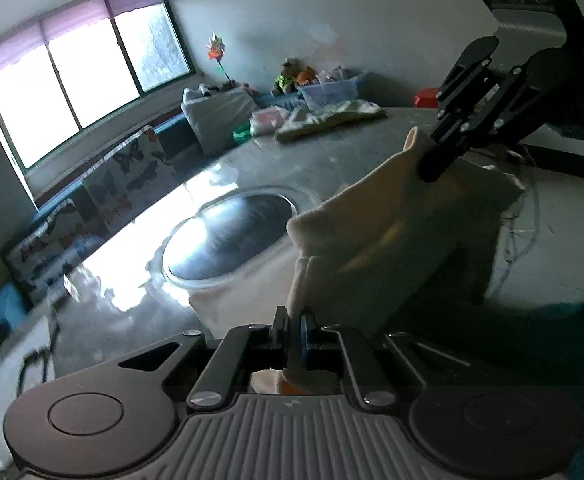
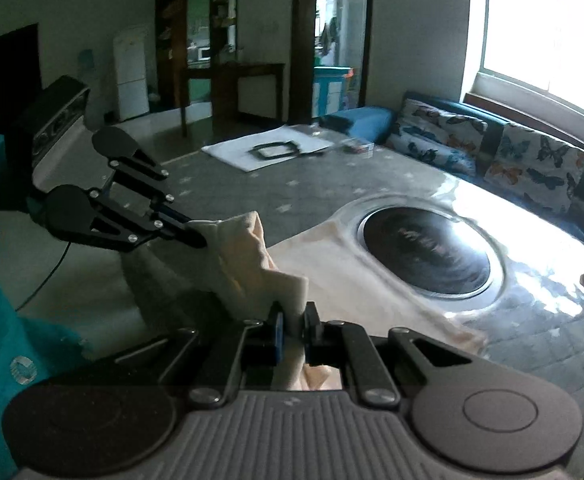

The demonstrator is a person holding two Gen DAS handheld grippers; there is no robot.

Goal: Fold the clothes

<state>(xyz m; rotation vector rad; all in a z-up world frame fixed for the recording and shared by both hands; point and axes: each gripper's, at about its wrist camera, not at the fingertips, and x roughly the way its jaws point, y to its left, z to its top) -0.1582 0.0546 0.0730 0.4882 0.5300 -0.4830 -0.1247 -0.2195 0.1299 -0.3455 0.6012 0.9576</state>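
Note:
A cream cloth garment [image 1: 379, 236] hangs lifted above the grey table, stretched between both grippers. My left gripper [image 1: 293, 330] is shut on its near edge at the bottom of the left wrist view. My right gripper [image 1: 431, 168] pinches the far upper corner there. In the right wrist view my right gripper [image 2: 292, 328] is shut on the cloth [image 2: 252, 268], and the left gripper [image 2: 198, 236] grips the other corner at the left. The cloth's lower part trails onto the table beside the round inset.
A round dark glass inset [image 1: 232, 232] sits in the grey table [image 1: 331, 152]. A folded patterned garment [image 1: 327, 118] lies at the far side. A white sheet with a black frame [image 2: 272, 150] lies across the table. Butterfly cushions [image 2: 491, 148] line the bench under the window.

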